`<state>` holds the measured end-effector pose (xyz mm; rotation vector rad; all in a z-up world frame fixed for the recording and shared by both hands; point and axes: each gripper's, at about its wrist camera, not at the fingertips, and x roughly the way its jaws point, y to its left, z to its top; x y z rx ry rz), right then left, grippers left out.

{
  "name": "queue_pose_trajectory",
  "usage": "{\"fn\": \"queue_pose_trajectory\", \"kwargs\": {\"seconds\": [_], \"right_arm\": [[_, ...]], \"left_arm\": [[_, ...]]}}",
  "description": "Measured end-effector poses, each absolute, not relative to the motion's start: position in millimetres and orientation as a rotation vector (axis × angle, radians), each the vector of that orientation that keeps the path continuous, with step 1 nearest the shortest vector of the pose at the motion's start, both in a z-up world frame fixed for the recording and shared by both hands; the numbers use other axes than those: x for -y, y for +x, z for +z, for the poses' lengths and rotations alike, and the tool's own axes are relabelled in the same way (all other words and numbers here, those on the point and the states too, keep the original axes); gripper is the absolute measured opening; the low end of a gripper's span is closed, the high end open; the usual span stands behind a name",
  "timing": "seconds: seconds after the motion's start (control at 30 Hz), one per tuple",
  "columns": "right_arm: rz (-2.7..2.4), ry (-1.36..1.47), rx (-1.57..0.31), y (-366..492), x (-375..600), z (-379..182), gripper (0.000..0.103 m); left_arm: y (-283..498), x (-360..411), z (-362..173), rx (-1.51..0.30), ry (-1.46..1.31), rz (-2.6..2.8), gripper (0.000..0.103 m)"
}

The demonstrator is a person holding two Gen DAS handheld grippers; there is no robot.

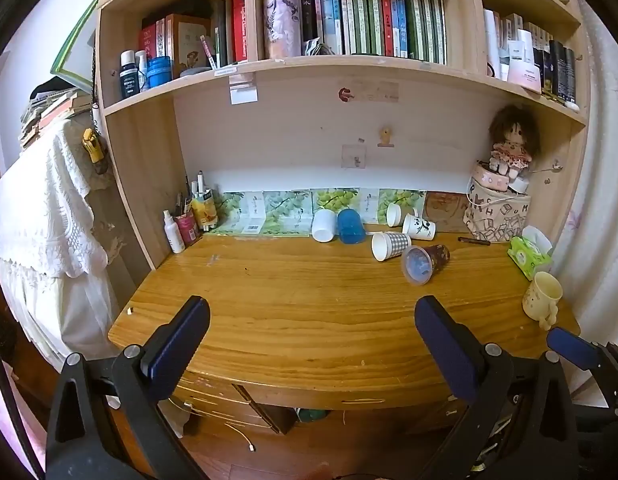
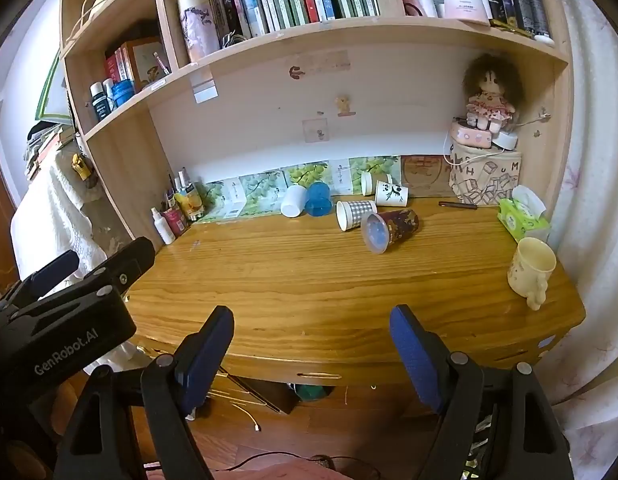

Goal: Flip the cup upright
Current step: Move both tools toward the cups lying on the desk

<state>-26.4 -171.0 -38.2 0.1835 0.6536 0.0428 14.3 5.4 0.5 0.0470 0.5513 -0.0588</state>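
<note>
Several cups lie tipped on the wooden desk (image 1: 289, 320) near its back. A dark patterned cup with a blue inside (image 1: 425, 262) (image 2: 389, 229) lies on its side, mouth toward me. A checked paper cup (image 1: 390, 245) (image 2: 355, 214) lies beside it. A panda paper cup (image 1: 419, 227) (image 2: 391, 194), a white cup (image 1: 324, 226) (image 2: 292, 201) and a blue cup (image 1: 351, 227) (image 2: 318, 199) lie further back. A cream mug (image 1: 543, 296) (image 2: 531, 270) stands upright at the right. My left gripper (image 1: 309, 332) and right gripper (image 2: 311, 340) are open and empty at the desk's front edge.
A tissue pack (image 1: 529, 254) and a printed bag with a doll (image 1: 497, 212) sit at the back right. A pen (image 1: 473, 241) lies near them. Bottles and a pen holder (image 1: 189, 220) stand at the back left. A bookshelf (image 1: 349, 68) hangs over the desk.
</note>
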Motion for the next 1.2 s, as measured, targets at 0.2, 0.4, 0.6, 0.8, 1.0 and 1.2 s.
{"fn": "queue_pose_trajectory", "kwargs": {"seconds": [0.2,0.4,0.6,0.8,1.0,1.2], "right_arm": [[0.027,0.188,-0.655,-20.3,162.7,-39.2,0.081],[-0.012,0.195,-0.664,-13.3,153.8,-42.3,0.081],[-0.061,0.212,-0.682,-10.2,141.0,-48.2,0.081],[-0.086,0.214,-0.702,-6.1,128.8,-50.1,0.081],[-0.086,0.186,-0.739,-1.8,116.9,-53.0,0.081],[-0.060,0.165,-0.767,7.7,108.7,-54.8,0.081]], "left_arm": [[26.4,-14.8,-3.9,-0.569,0.039,-0.083,0.103],[40.5,-27.3,-10.2,-0.592,0.025,-0.120,0.103],[53.4,-40.6,-17.7,-0.630,0.019,-0.159,0.102],[63.0,-54.9,-24.3,-0.670,-0.016,-0.190,0.102],[70.1,-62.1,-31.5,-0.716,-0.053,-0.215,0.102],[80.3,-70.1,-40.4,-0.773,-0.088,-0.195,0.102]]}}
